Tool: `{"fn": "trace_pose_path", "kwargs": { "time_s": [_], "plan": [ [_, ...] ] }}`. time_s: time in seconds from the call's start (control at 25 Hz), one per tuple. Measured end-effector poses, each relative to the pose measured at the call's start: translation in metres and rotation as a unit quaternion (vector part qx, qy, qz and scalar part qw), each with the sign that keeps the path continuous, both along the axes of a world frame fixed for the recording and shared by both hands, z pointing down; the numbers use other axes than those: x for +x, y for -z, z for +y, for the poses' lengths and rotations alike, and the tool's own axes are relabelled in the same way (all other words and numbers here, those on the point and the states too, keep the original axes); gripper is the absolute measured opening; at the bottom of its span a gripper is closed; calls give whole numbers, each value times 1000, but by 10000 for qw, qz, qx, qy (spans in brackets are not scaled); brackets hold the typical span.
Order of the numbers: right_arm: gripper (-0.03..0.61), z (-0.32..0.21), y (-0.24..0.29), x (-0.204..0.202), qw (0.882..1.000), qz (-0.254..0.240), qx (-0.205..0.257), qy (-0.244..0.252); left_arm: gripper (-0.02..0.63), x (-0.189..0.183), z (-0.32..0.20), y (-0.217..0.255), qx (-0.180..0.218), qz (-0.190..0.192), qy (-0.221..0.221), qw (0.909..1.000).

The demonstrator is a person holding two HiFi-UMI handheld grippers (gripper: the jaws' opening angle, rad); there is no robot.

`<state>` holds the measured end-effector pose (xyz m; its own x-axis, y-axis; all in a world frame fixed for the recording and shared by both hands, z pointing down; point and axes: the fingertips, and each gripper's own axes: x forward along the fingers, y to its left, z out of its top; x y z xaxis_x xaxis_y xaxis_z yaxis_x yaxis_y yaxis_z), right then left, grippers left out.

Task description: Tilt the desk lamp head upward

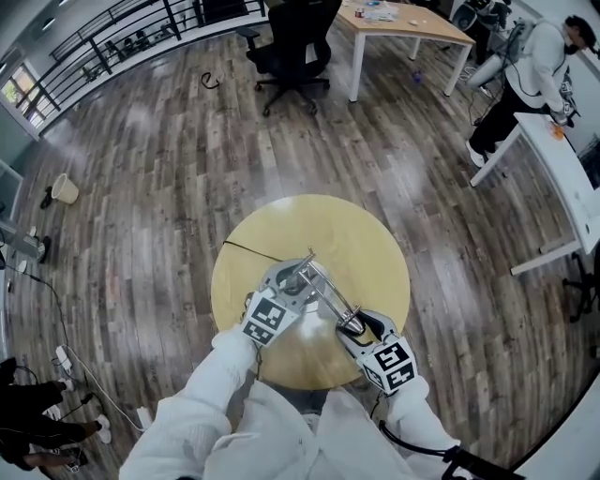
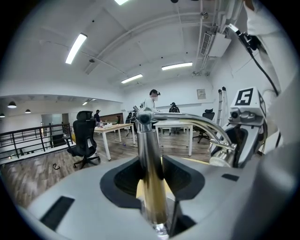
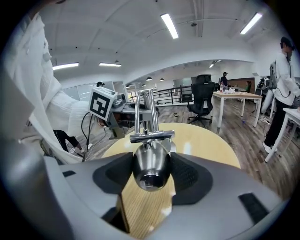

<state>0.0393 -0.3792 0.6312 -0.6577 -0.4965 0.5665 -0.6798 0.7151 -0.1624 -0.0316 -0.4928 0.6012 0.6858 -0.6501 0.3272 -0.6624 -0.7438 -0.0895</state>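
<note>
The left gripper has its jaws set wide on the desk lamp's upright chrome post, one dark pad pressed on each side of it. The right gripper has its jaws clamped on the lamp head, a polished chrome cone whose narrow end faces the camera, a pad touching each flank. From the head a crossbar and two thin rods rise towards the post, and in the left gripper view a curved chrome arm runs from the post's top to the head. The lamp stands near the front edge of the round wooden bench, and a thin dark cord runs from it to the bench's left rim.

A pale bin stands on the floor well left of the round bench; its contents cannot be made out.

The floor is grey-brown planks. Beyond the round bench stand a black office chair and a wooden-topped bench on white legs; a black railing runs far left, and a person in a white top stands far right.

Both white sleeves reach forward, a gripper at each side of the lamp
</note>
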Motion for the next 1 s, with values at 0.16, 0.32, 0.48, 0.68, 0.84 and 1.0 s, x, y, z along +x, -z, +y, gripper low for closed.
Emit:
{"fn": "trace_pose_path", "kwargs": {
  "time_s": [0.16, 0.32, 0.48, 0.68, 0.84, 1.0],
  "plan": [
    [262, 8, 16, 7, 9999, 140, 12, -7, 138, 0, 1, -1, -61, 83, 37, 9999],
    [261, 14, 39, 13, 9997, 218, 121, -42, 138, -1, 1, 0, -112, 137, 62, 9998],
    [259, 18, 67, 12, 9993, 214, 308, -56, 138, -5, -2, 2, -129, 168, 129, 9997],
    [258, 19, 113, 5, 9983, 98, 576, -52, 138, -11, -3, 4, -154, 168, 182, 9996],
    [255, 23, 143, 5, 9972, 74, 744, -30, 138, -9, 2, 2, -144, 132, 133, 9997],
    [253, 26, 168, 1, 9960, -42, 888, -67, 137, -9, 7, 0, -125, 125, 106, 9998]
  ]
}}
